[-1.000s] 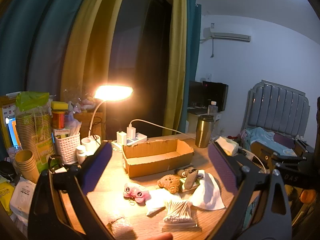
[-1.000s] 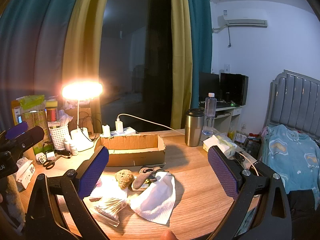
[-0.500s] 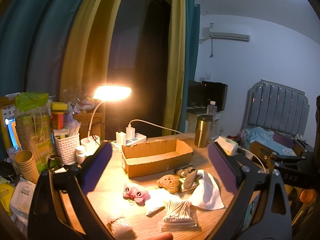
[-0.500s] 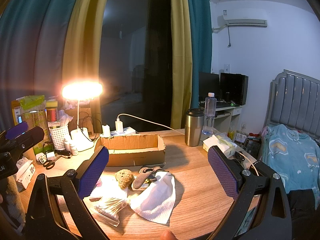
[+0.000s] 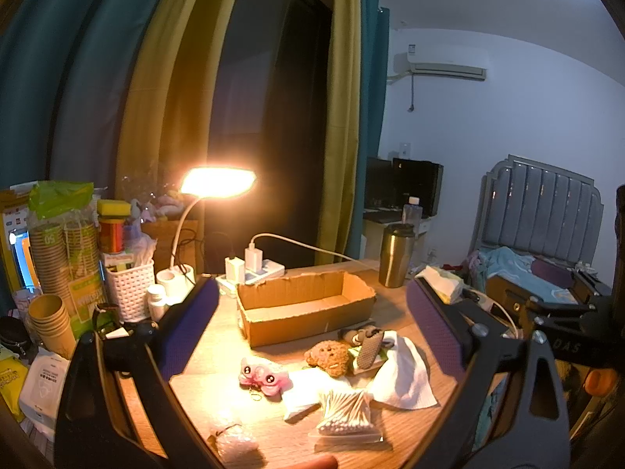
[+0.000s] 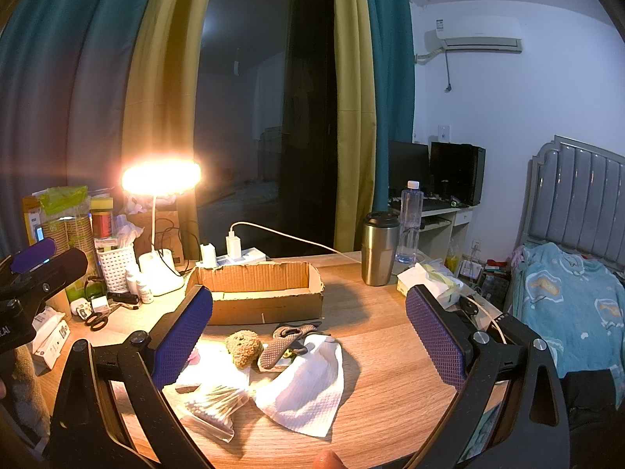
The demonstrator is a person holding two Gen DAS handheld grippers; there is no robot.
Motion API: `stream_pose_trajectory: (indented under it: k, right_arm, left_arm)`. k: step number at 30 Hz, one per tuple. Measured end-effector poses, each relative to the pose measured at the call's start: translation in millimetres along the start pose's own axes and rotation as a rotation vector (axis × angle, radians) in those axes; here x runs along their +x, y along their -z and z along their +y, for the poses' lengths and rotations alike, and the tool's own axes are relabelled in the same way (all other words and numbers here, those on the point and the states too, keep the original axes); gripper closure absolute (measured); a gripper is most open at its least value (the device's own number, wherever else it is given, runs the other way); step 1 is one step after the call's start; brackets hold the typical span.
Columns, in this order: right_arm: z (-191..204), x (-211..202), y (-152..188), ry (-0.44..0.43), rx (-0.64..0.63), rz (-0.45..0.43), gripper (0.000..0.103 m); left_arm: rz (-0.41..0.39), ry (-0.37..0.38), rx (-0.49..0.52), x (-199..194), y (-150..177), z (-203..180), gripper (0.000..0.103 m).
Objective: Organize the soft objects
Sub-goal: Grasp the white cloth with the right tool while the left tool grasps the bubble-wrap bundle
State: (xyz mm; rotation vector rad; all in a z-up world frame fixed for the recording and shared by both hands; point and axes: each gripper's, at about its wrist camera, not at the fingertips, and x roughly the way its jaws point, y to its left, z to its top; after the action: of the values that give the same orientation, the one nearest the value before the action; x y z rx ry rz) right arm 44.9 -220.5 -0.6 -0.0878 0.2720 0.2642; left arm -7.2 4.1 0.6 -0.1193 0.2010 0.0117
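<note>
Left wrist view
Left tool: fingers wide apart, nothing between them, held above the tabletop.
Cardboard box: open-topped, interior bare, standing behind the loose items.
Pink plush: lying in front of the box, under the lamp glow.
Brown plush: right of the pink plush, apart from it.
Patterned slipper-like piece: touching the white cloth (exact nature cannot be told).
Bag of cotton swabs: nearest the camera, against the cloth's front edge.
Small clear bag: at the near tabletop edge, blurred.
Desk lamp: lit, behind and left of the box.
Steel tumbler: upright, behind the box's right end.

Right wrist view
Right tool: fingers likewise spread, empty, above the same tabletop.
Cardboard box: behind the pile, nothing seen inside.
Brown plush: just left of the slipper-like piece.
White cloth: crumpled, spreading toward the camera (its far end touches the slipper-like piece).
Bag of cotton swabs: left of the cloth, touching it.
Steel tumbler: upright beside a water bottle.
Bed: far right, blue blanket on it.
</note>
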Motion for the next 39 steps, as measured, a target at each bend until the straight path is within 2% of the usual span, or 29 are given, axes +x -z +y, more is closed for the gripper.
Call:
stream_pose_trajectory:
  k: [10,17,22,28,39]
  right_arm:
    - [4,1,4,-0.006,0.003,0.005,0.002]
    - [3,13,15,-0.007,0.013,0.046,0.002]
    - [-6,34,30,-0.004,0.017,0.107,0.002]
    - [-13,70,55,0.001,0.015,0.214,0.002]
    - [-16,121,91,-0.028,0.01,0.364,0.002]
  left_arm:
    - [0.01,0.006,0.005,1,1,0,0.005]
    - [0.067,-0.017,-0.005,16,10,10,0.005]
    - [0.146,-0.066,0.001,39,31,22,0.005]
    - [0.288,-0.137,-0.021,63,74,49,0.005]
    - [0.498,-0.234,-0.048,89,133,83,0.006]
